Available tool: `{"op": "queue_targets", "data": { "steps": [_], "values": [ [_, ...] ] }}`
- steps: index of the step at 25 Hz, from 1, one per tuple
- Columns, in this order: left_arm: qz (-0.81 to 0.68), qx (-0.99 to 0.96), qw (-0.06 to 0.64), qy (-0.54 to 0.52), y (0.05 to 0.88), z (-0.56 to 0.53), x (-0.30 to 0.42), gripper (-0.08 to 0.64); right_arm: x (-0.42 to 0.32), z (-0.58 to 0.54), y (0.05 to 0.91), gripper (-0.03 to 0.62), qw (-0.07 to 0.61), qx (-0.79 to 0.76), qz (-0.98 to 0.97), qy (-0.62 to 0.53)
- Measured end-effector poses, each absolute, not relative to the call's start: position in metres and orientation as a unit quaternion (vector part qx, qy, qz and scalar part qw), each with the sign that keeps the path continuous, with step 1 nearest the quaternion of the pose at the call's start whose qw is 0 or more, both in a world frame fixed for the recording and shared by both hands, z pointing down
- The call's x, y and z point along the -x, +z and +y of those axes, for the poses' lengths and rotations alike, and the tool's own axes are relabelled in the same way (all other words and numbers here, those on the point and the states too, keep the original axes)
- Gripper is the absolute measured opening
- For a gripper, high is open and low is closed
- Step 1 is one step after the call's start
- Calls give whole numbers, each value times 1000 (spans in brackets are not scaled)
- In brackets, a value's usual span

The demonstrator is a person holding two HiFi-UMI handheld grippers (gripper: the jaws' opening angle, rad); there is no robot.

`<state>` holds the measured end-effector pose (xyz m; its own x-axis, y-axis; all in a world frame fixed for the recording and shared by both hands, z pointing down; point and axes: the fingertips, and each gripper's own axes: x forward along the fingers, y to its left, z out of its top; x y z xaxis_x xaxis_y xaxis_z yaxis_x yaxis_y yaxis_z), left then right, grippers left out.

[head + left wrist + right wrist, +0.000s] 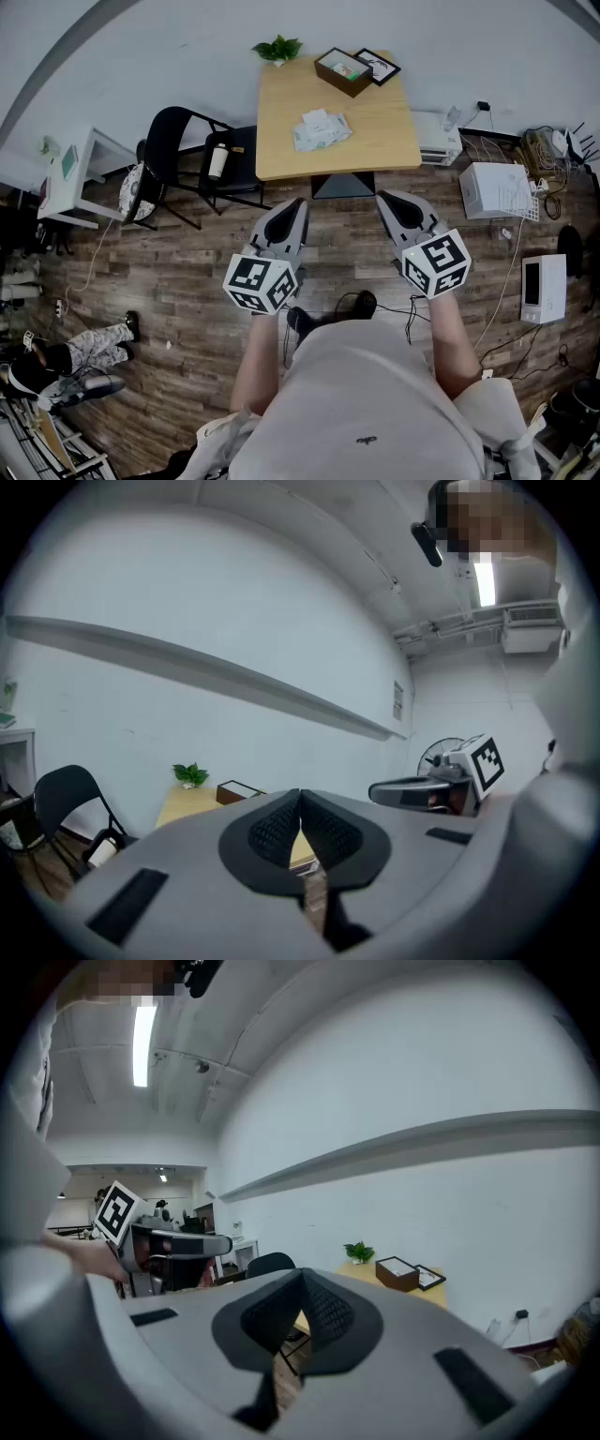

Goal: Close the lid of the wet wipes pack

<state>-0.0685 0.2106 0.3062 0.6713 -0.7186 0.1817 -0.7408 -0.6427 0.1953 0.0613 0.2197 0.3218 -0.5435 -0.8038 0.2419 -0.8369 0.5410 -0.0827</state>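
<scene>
Pack (321, 129) lies mid-table (384, 150), well ahead of both grippers. Left gripper (298, 204) and right gripper (384, 199) are clenched on nothing, short of the table. Pack looks soft, light and likely to slide: pin the body and press the lid flap. Lid state too small to tell.

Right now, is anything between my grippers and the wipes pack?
Nothing visible. The left gripper and right gripper hang short of the table; the wipes pack lies on it with bare wood in front. The chair stands off to the left.
</scene>
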Motion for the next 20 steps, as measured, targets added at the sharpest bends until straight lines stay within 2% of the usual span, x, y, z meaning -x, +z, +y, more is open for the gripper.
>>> {"op": "queue_targets", "data": {
  "steps": [20],
  "values": [
    [-406,-904,115,69,312,216,36,9,-88,219,322,-2,94,-469,-875,78]
  ]
}}
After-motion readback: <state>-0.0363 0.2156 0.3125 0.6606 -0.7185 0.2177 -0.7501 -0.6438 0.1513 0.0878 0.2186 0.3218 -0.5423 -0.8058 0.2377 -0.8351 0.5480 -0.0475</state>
